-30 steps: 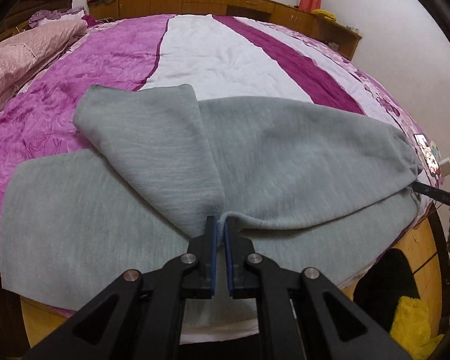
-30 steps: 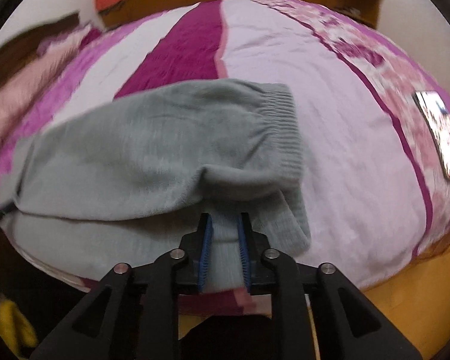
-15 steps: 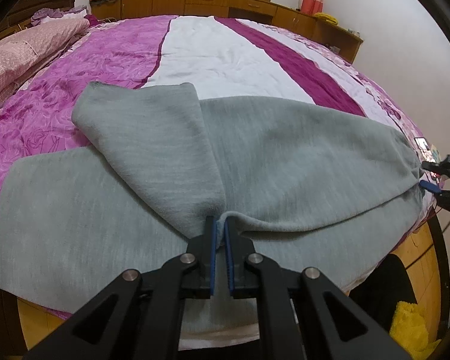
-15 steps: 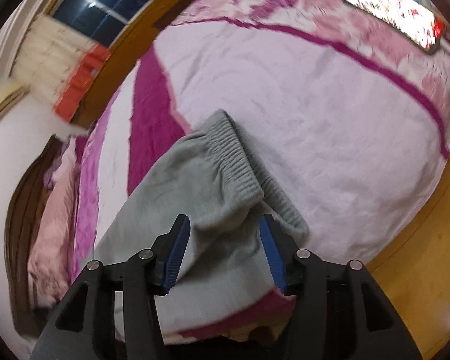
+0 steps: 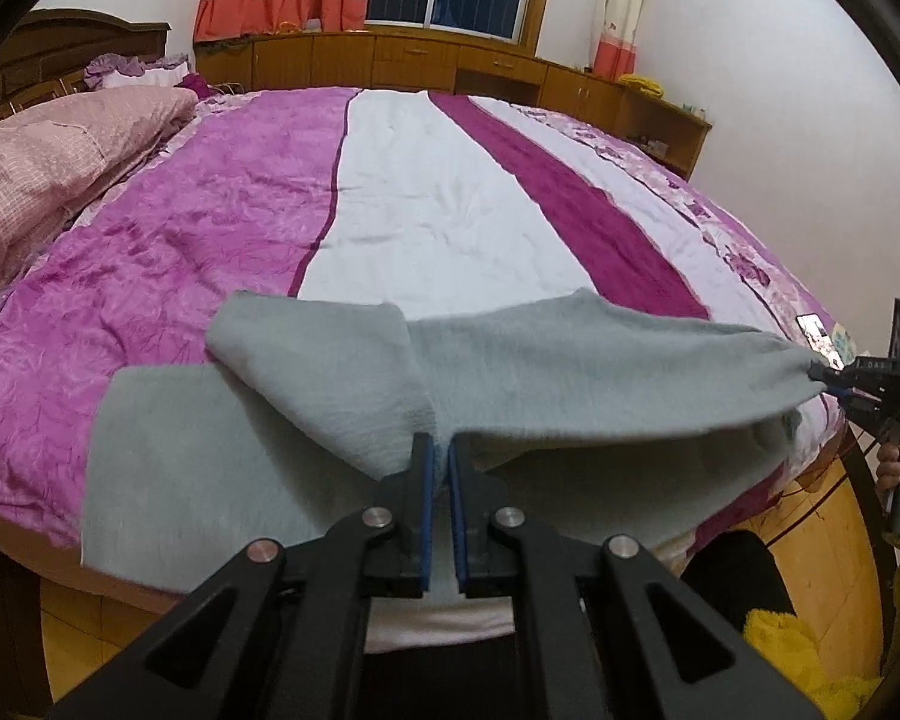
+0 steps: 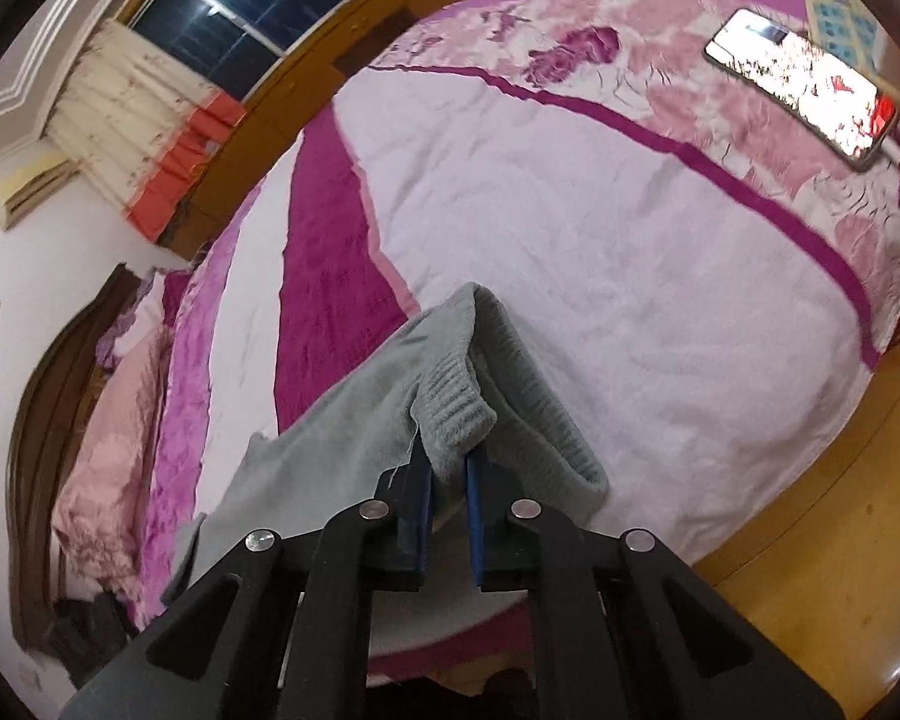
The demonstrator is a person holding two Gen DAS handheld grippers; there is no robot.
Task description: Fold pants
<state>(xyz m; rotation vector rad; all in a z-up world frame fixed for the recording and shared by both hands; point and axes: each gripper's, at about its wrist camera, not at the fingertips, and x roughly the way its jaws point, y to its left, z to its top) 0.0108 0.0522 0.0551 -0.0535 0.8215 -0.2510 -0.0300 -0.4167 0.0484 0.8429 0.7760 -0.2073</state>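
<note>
Pants [image 5: 570,372]: grey, lying on the bed [image 5: 426,204], long axis stretching sideways between both tongs. Left tongs [image 5: 440,450] are pinching the crotch fold; right tongs [image 6: 448,477] are clamping the ribbed waistband.

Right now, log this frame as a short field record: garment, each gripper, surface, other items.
garment: grey pants, upper layer lifted off the lower one
left gripper: shut on the pants near the crotch
right gripper: shut on the ribbed waistband
surface: bed with purple and white striped cover
other items: lit phone on the bed; pink quilt near the headboard
</note>
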